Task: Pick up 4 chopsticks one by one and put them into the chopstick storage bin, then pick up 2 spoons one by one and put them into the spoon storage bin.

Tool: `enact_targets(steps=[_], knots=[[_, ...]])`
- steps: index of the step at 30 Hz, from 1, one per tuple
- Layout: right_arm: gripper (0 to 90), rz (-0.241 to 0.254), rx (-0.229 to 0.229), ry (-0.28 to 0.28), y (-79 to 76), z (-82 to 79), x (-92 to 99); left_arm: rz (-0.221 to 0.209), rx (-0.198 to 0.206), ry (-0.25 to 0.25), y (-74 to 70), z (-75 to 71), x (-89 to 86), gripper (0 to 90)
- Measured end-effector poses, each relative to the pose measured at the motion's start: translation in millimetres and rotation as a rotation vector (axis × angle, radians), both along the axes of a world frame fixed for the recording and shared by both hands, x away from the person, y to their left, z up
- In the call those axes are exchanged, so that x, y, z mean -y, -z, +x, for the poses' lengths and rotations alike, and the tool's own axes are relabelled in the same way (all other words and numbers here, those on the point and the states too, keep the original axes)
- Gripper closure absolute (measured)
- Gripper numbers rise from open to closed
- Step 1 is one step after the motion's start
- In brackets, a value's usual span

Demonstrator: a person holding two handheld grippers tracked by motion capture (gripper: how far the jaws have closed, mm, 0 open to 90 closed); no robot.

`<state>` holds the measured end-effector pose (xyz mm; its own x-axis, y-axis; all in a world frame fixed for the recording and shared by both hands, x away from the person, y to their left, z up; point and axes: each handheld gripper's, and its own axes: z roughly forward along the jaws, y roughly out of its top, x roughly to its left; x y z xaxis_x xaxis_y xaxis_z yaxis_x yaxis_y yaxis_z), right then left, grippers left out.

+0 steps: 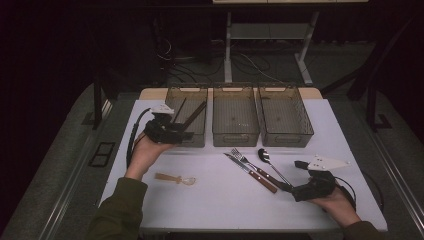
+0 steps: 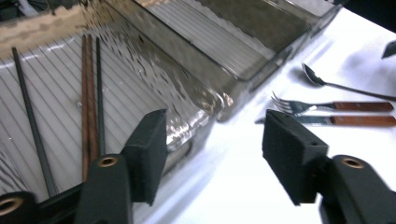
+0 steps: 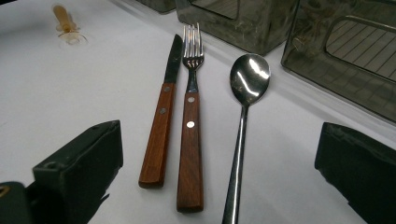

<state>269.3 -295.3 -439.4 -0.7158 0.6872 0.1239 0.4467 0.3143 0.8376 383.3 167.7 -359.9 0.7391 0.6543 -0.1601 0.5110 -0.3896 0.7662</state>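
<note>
Three bins (image 1: 235,122), far; three chopsticks (image 2: 91,98) lie lengthwise, near-to-far, in the left one, beside the half-open, empty left gripper (image 2: 215,158); the wide-open right gripper (image 3: 219,172) faces one knife (image 3: 161,126), fork (image 3: 190,140), spoon (image 3: 243,121).

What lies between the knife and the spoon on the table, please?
The fork lies between the knife and the spoon, its wooden handle close beside the knife's; the right gripper view shows it best.
</note>
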Motion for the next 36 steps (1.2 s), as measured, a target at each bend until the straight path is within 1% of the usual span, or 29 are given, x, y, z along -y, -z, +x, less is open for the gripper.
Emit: enact_targets(steps=[2,4,7,8,10,12,14,16,19,20,21,22,23,27,28,29,30,31,34,36], knots=[[1.2,-0.002,0.001,-0.002,0.3,-0.1,0.0,0.003,0.002,0.002,3.1,-5.9,-2.3,45.4],[1.2,-0.003,0.0,-0.002,0.2,-0.2,0.4,-0.004,0.001,0.004,6.3,-10.7,-4.8,48.4],[1.2,-0.003,0.0,-0.001,0.1,-0.3,0.1,0.006,0.006,0.009,9.8,-18.0,-7.1,52.7],[1.2,-0.003,0.002,-0.001,0.1,-0.4,-0.2,-0.003,0.004,0.011,10.8,-20.7,-7.4,54.9],[1.2,-0.003,0.0,0.0,0.3,-0.2,-0.4,-0.006,0.008,0.014,12.5,-26.1,-8.2,58.4],[1.2,-0.002,-0.003,0.001,0.3,0.0,-0.3,-0.005,0.015,0.02,15.0,-31.6,-9.3,64.4],[1.2,-0.002,-0.001,0.001,0.5,0.3,0.0,-0.002,0.015,0.029,17.9,-36.3,-10.5,69.2],[1.2,-0.003,-0.002,0.0,0.3,-0.3,-0.1,0.021,0.01,0.033,21.0,-40.8,-12.0,73.3],[1.2,-0.003,0.001,-0.002,0.1,-0.9,-0.1,0.051,0.011,0.044,27.5,-45.9,-17.4,83.4],[1.2,-0.001,0.0,-0.002,-0.1,-1.1,-0.1,0.057,0.009,0.035,31.0,-47.9,-18.5,86.1],[1.2,0.0,-0.001,-0.002,-0.1,-1.2,0.0,0.083,0.009,0.031,34.1,-49.3,-20.5,88.1],[1.2,-0.001,0.0,-0.002,-0.2,-1.1,0.1,0.087,0.002,0.025,38.0,-50.5,-21.8,89.0],[1.2,0.0,0.0,-0.002,-0.2,-1.1,0.0,0.1,-0.01,0.026,41.2,-51.6,-23.7,89.1],[1.2,-0.002,0.003,-0.004,0.0,-0.6,-0.1,0.151,-0.028,0.013,51.2,-55.6,-30.9,89.1],[1.2,-0.003,0.001,-0.002,0.0,-0.4,0.0,0.167,-0.03,0.022,53.3,-55.1,-33.5,89.1],[1.2,-0.002,0.001,-0.001,0.2,-0.3,0.0,0.17,-0.04,0.008,55.8,-56.0,-34.7,89.1],[1.2,-0.003,0.001,-0.002,0.1,-0.5,-0.1,0.188,-0.038,0.007,57.7,-55.5,-36.9,89.1],[1.2,-0.005,0.003,-0.003,0.2,-0.6,-0.2,0.192,-0.041,0.003,59.9,-55.3,-38.1,89.2],[1.2,-0.005,0.003,-0.004,0.1,-1.0,-0.3,0.222,-0.056,0.005,64.2,-53.2,-41.8,89.2],[1.2,0.001,-0.001,-0.001,-0.2,-1.3,-0.3,0.234,-0.058,-0.001,66.4,-52.2,-43.8,89.2]])
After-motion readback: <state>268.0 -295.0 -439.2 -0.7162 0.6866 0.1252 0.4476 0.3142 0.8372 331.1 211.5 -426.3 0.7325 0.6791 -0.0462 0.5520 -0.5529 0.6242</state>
